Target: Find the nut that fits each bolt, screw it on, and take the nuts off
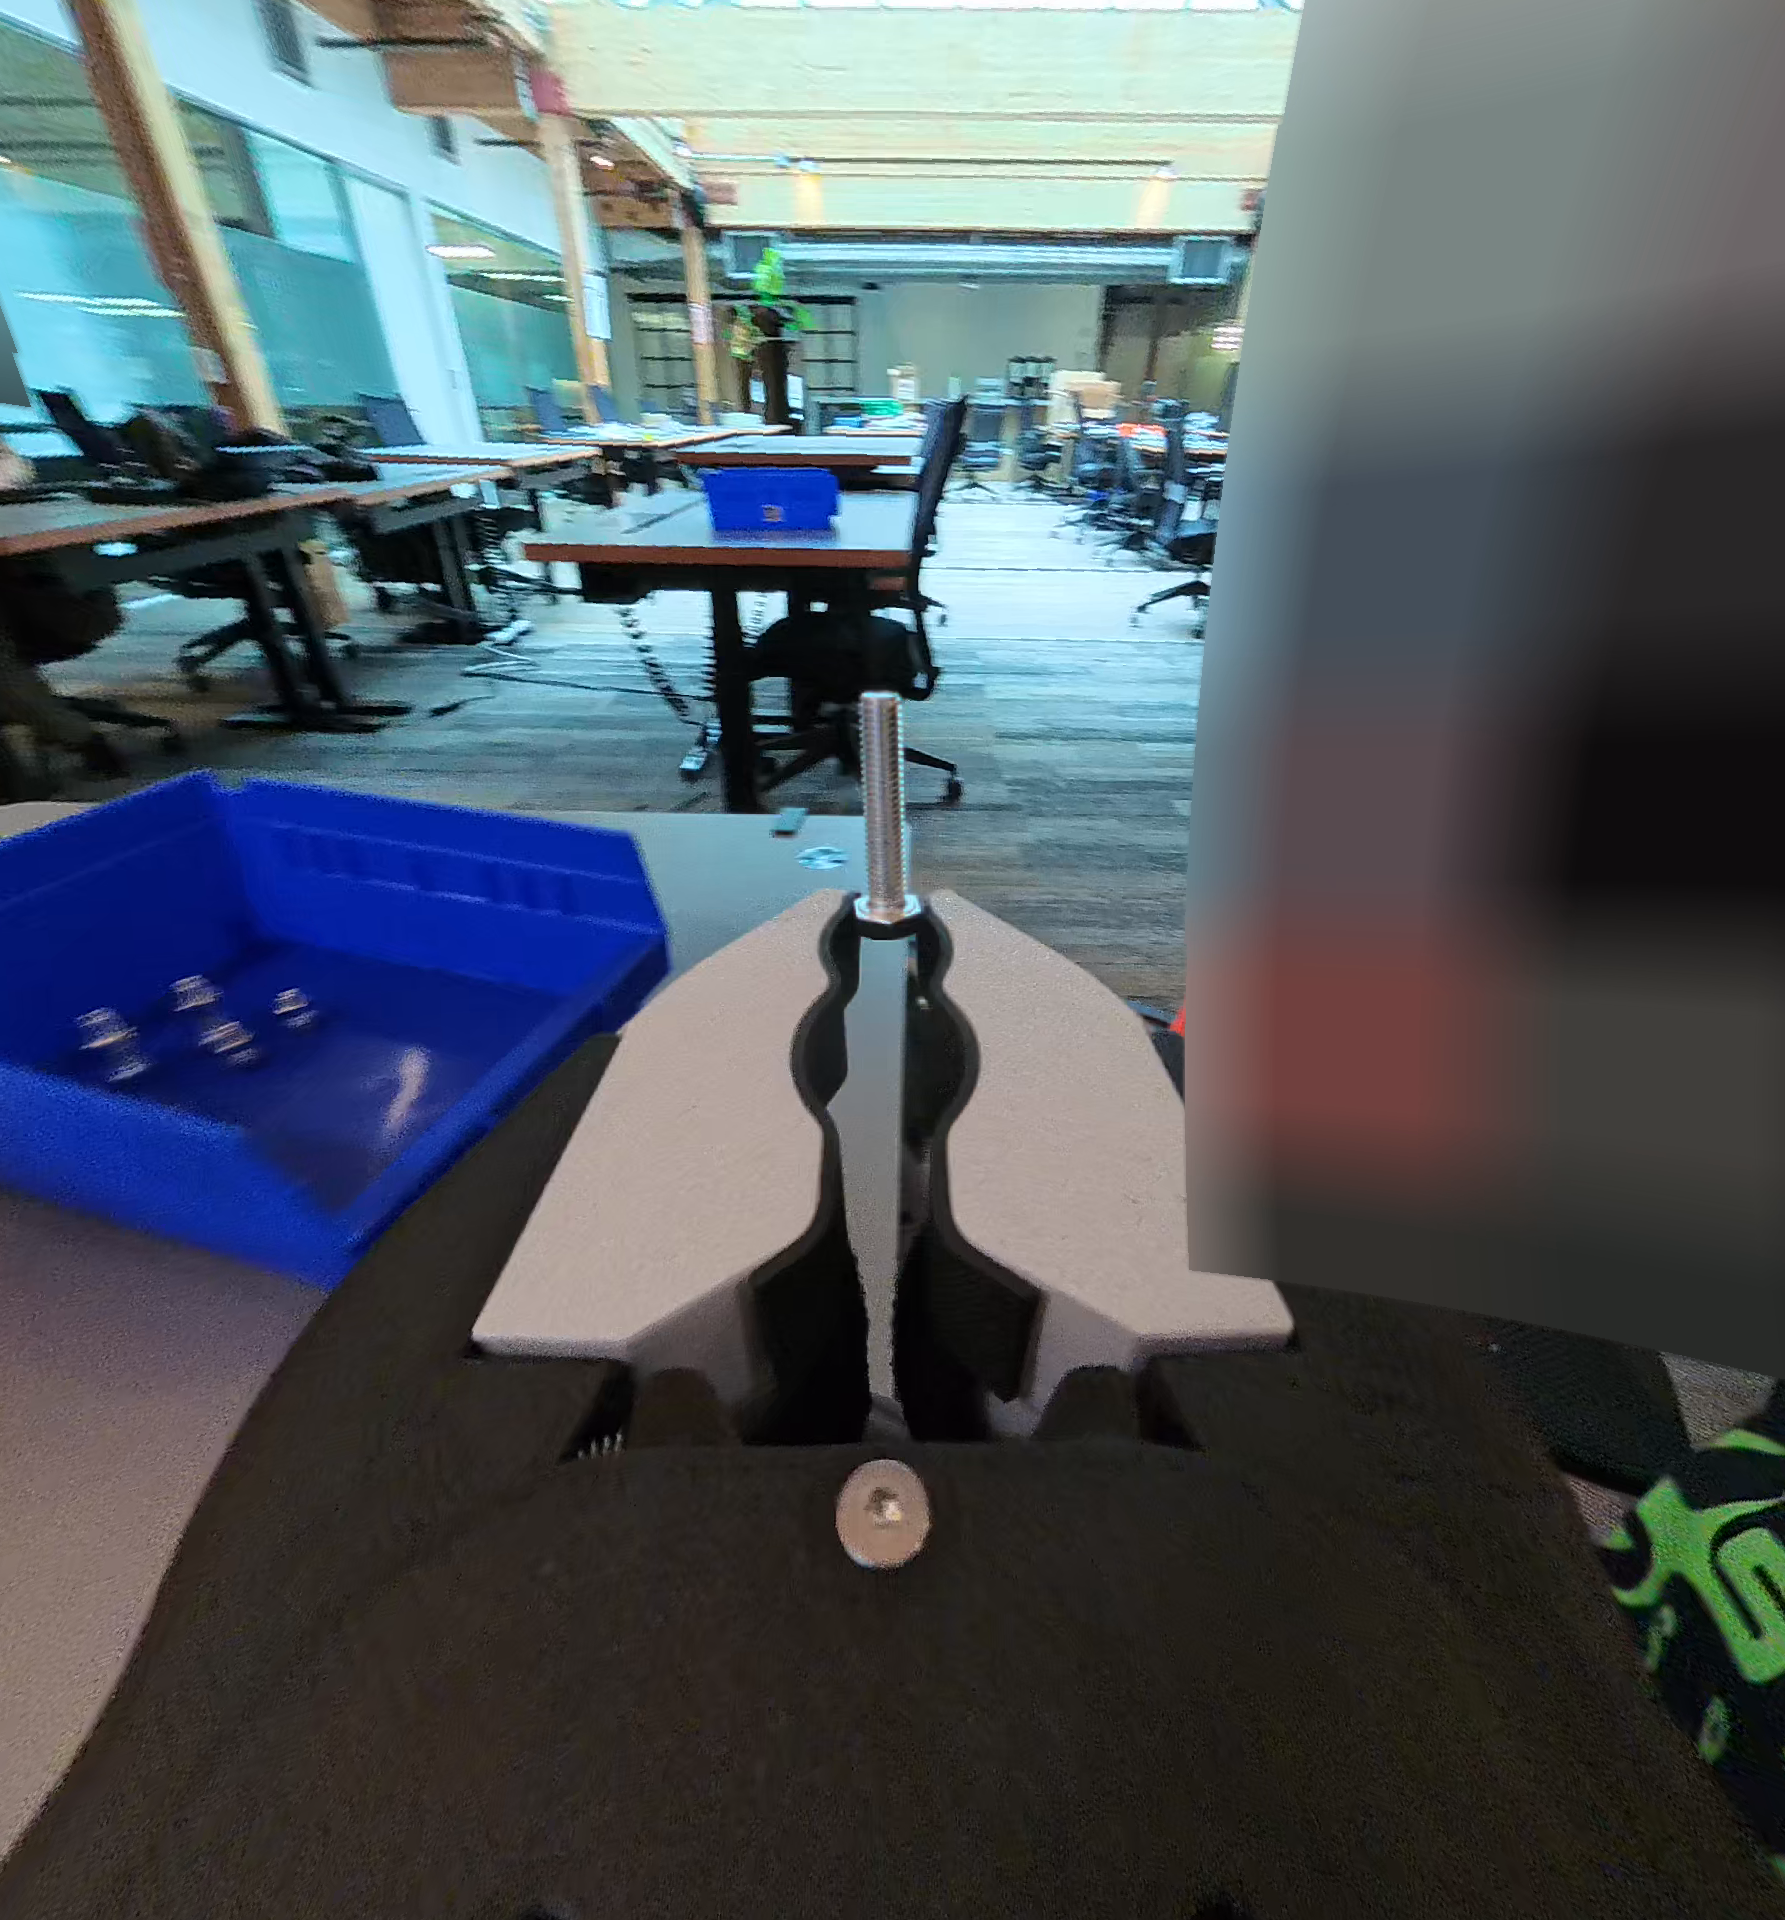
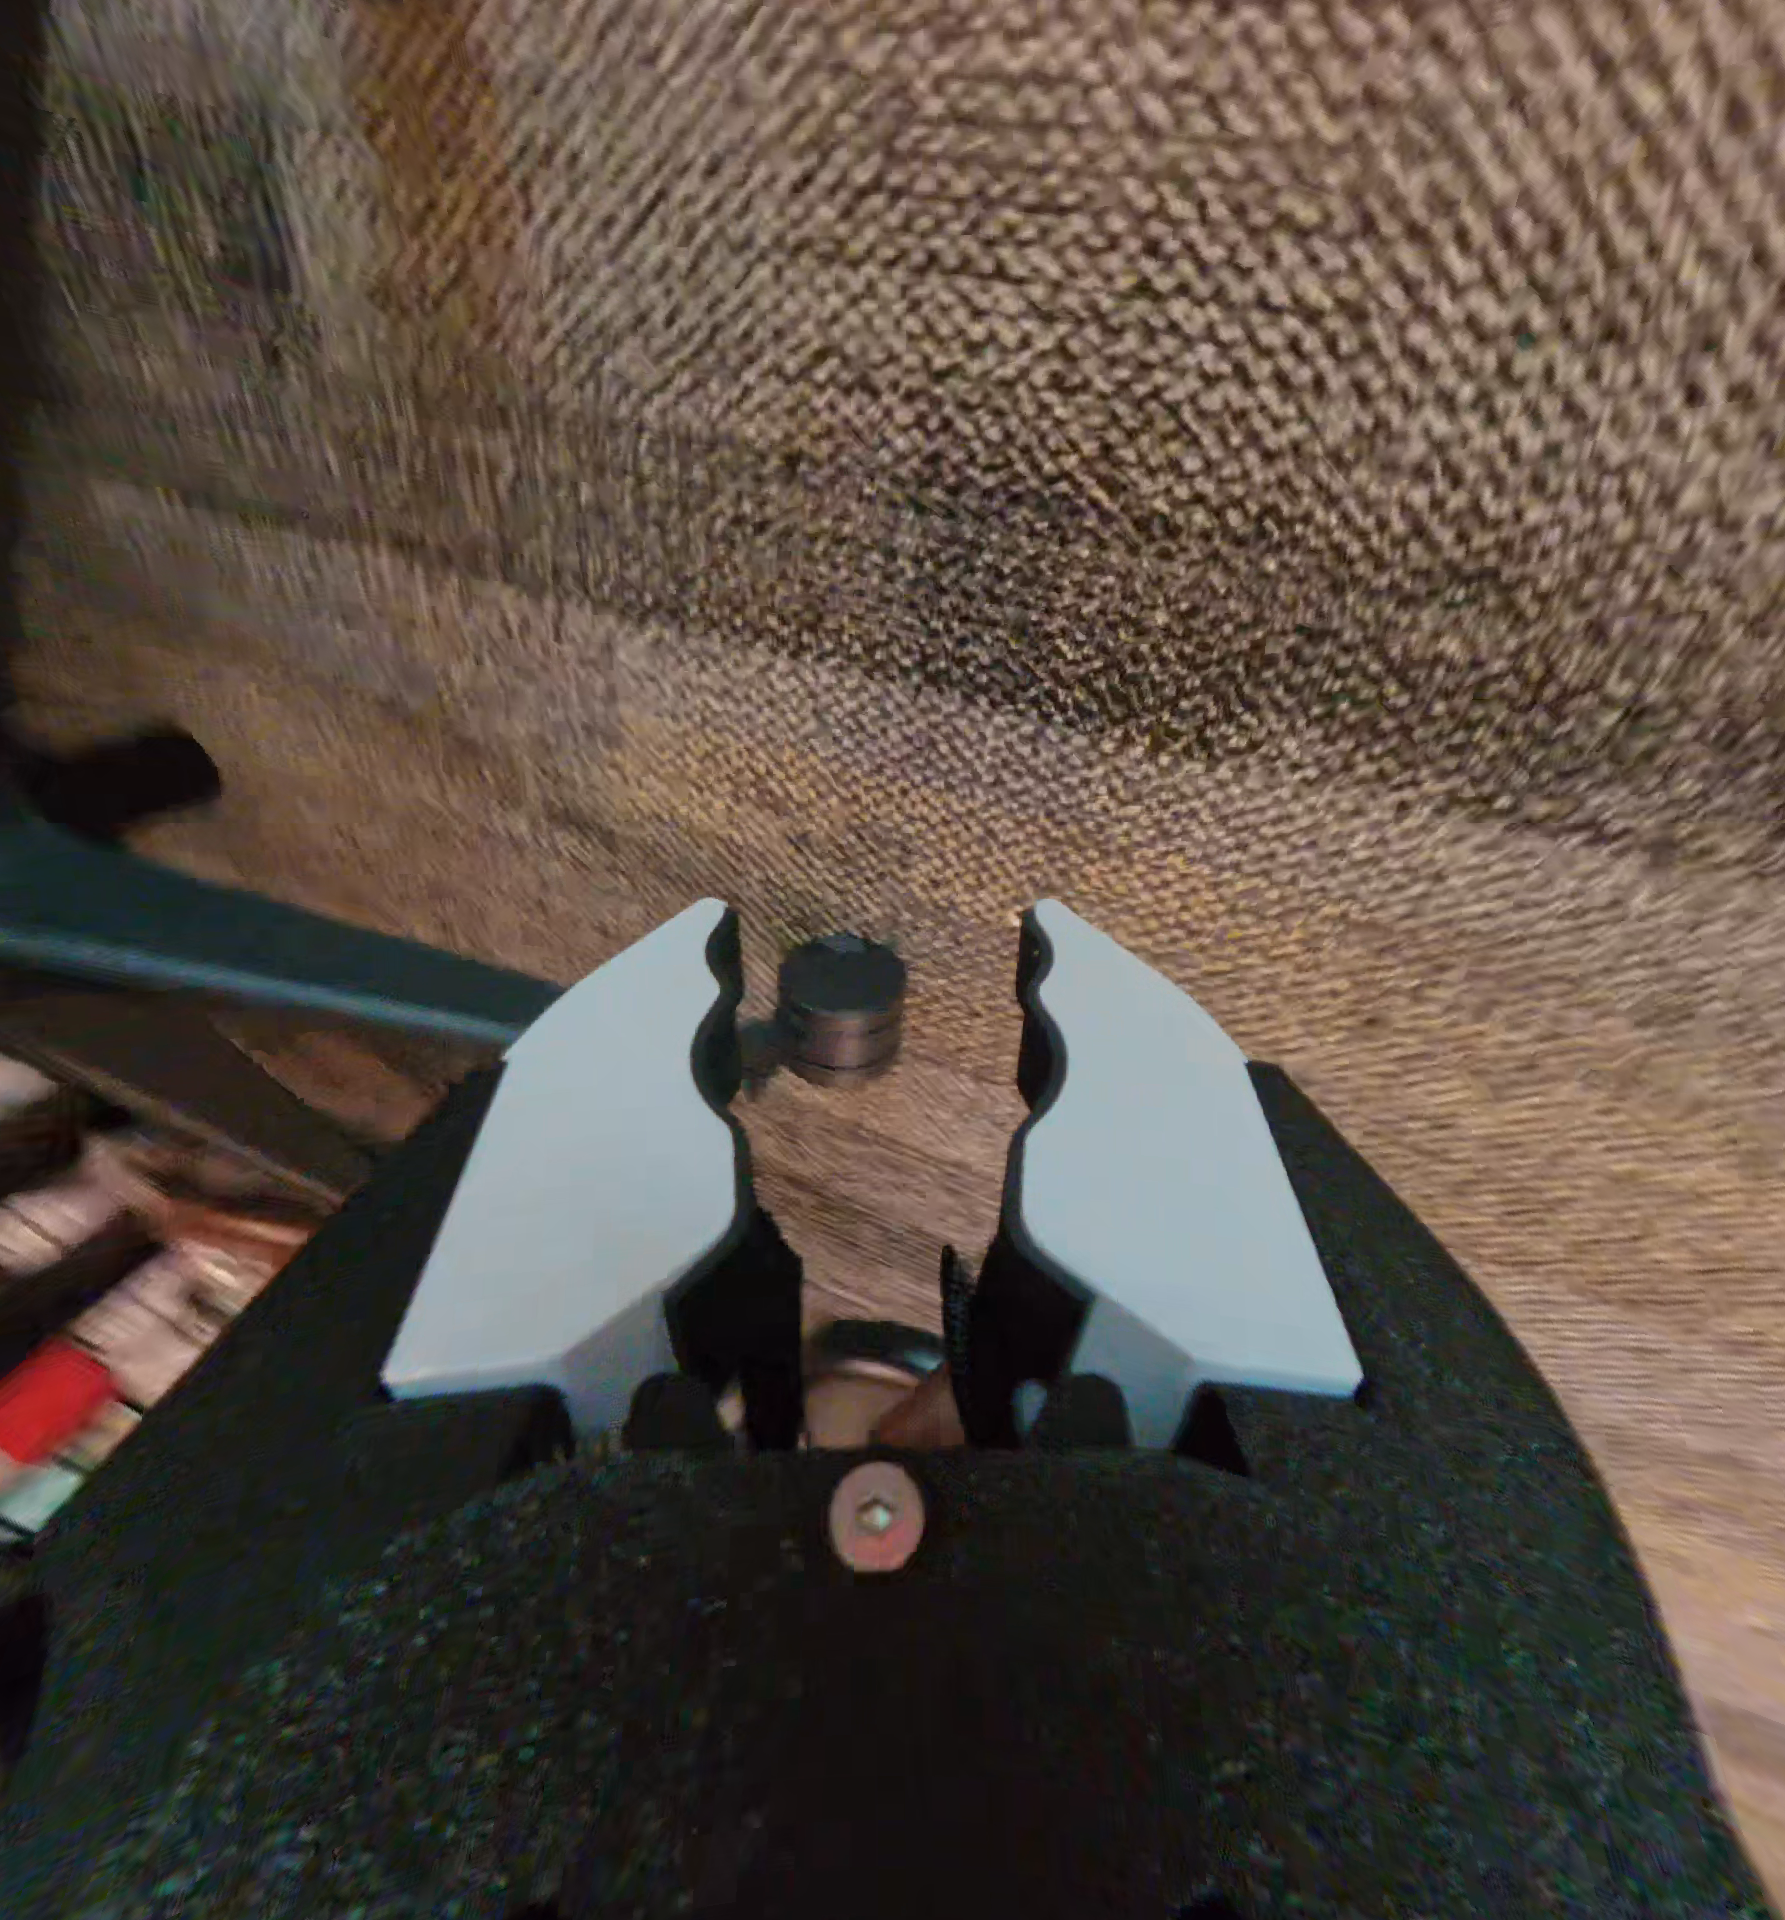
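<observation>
Two jaws of the left gripper (image 1: 883, 920) are pinching the bolt (image 1: 881, 800) upright; the right gripper (image 2: 872, 971), jaws apart, is reaching around the dark nut (image 2: 841, 1006) at frame centre and should be squeezing it squarely.

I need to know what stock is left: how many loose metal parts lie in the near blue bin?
5: four small blurred pieces clustered at the left of the blue bin floor, one longer piece right of them. The near wall may hide more.
</observation>
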Demonstrator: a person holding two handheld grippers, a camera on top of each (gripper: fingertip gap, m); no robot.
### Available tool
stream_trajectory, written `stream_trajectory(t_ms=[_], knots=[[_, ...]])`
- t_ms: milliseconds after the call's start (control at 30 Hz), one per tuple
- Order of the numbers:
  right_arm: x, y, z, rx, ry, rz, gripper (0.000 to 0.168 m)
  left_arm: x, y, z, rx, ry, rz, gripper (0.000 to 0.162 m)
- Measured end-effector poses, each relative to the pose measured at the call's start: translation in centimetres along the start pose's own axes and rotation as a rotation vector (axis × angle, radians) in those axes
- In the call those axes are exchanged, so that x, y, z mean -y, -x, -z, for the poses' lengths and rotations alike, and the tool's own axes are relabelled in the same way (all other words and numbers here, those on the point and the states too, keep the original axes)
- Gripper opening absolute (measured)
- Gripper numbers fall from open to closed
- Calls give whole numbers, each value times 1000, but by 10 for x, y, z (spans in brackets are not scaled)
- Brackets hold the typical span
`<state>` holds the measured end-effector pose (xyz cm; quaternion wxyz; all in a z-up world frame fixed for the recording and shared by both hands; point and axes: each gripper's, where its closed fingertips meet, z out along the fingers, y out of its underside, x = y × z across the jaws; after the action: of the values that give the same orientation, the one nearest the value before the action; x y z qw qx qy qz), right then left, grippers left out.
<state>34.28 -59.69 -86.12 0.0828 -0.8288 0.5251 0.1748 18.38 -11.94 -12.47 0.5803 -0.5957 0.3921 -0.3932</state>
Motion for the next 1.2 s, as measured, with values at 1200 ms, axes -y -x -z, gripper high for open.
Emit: stream_trajectory(t_ms=[1200], knots=[[-100, -49, -141, -179, -177, -235, 27, -14, -29, -145, -170, 73, 202, 10]])
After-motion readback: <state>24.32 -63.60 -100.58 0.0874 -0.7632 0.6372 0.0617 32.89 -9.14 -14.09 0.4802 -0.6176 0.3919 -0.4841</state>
